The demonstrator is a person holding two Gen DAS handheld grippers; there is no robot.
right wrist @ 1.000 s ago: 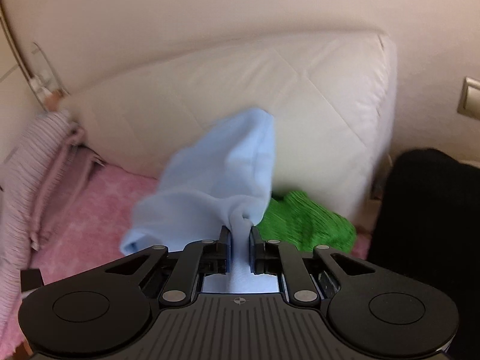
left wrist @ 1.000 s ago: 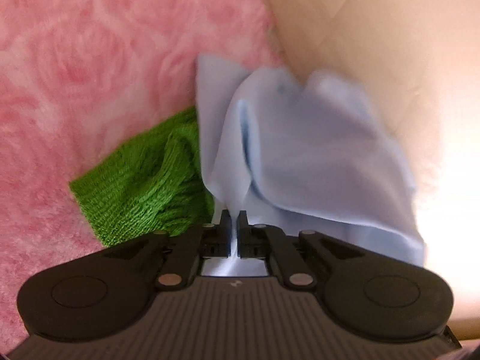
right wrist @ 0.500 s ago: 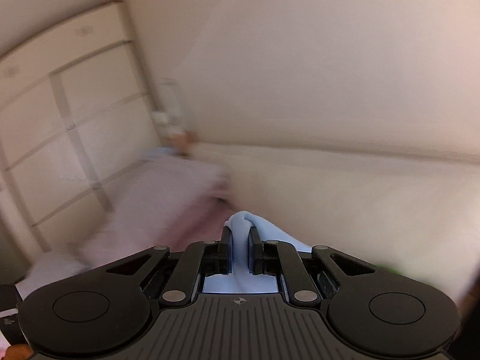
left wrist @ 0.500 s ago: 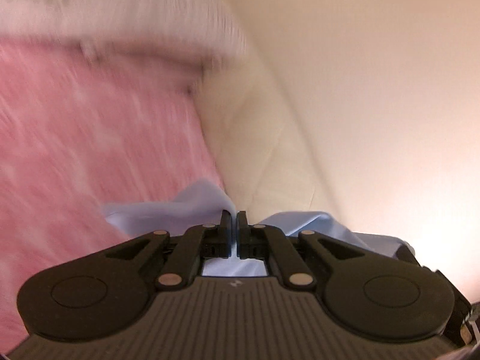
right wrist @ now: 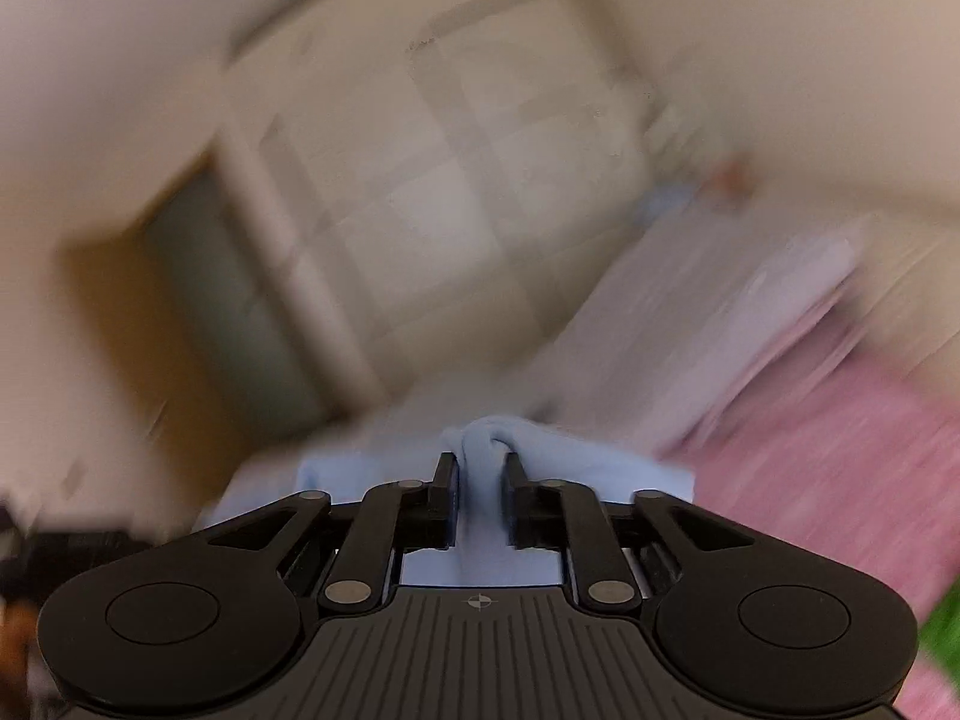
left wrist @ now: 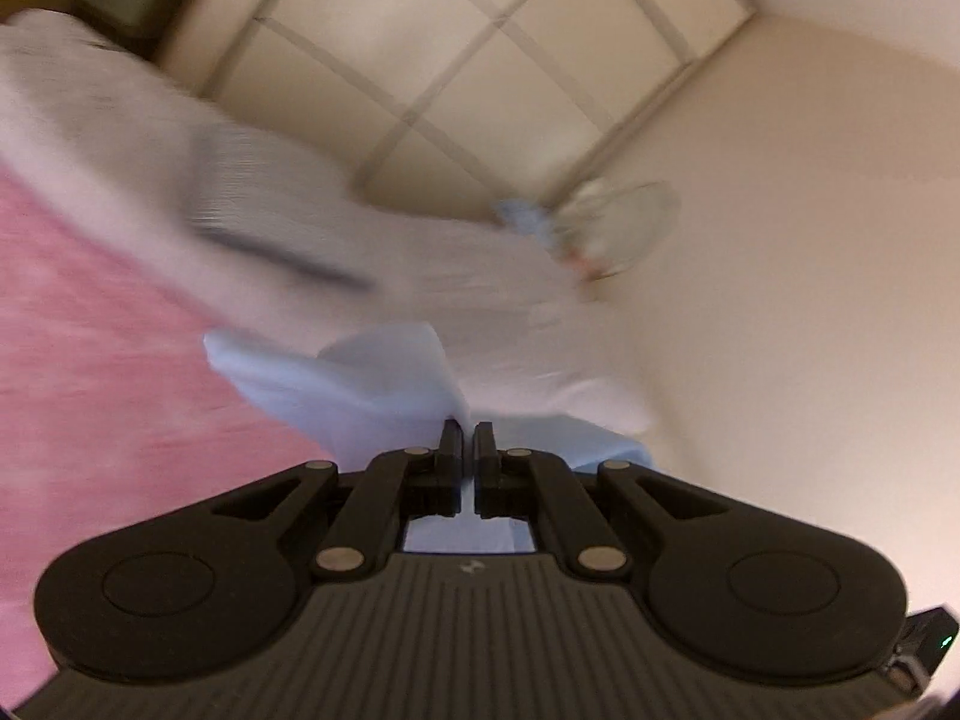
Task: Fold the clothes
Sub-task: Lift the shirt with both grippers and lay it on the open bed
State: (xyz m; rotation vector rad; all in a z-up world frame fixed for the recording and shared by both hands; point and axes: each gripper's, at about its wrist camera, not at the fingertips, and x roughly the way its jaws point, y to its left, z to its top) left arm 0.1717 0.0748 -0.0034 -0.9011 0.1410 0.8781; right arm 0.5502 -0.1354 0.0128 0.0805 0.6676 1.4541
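Note:
A light blue garment [left wrist: 360, 396] hangs from my left gripper [left wrist: 468, 438], which is shut on its edge above the pink blanket [left wrist: 90, 330]. In the right wrist view the same blue garment [right wrist: 600, 468] bunches into a fold between the fingers of my right gripper [right wrist: 483, 468]. That gripper's jaws are opening, and a dark gap shows beside the right finger [right wrist: 516, 480], so the fold sits loose. A green knit piece [right wrist: 942, 624] shows only as a blurred sliver at the right edge. Both views are smeared by motion.
Pale striped bedding [left wrist: 210, 198] is heaped at the far end of the pink blanket [right wrist: 840, 450]. A cream panelled wardrobe [left wrist: 480, 60] stands behind it, with a plain wall [left wrist: 810, 240] to the right. A dark doorway [right wrist: 198, 300] shows on the left.
Both grippers swung up and away from the green knit and the white cushion, carrying the blue garment; the wardrobe now fills both views. The right jaws have widened around the fold.

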